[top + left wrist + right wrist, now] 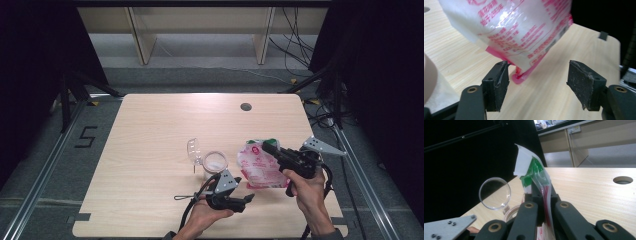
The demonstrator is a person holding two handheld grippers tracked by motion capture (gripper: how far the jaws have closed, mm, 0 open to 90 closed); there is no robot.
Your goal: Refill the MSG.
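The right gripper [270, 148], right of centre in the high view, is pinching the top of the pink-and-white pouch [256, 165] between shut fingers, holding it tilted over the worktop [150, 130]. The left gripper [248, 198] is standing wide, its fingers [495, 83] flanking the pouch's bottom corner without touching. Likely next: closing there to tip the pouch toward the clear jar [214, 163].

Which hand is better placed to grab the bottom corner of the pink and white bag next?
Left. The left gripper is open with the bag's pink lower corner just ahead, near one of its fingers. The right gripper is shut on the bag's top edge, holding it up.
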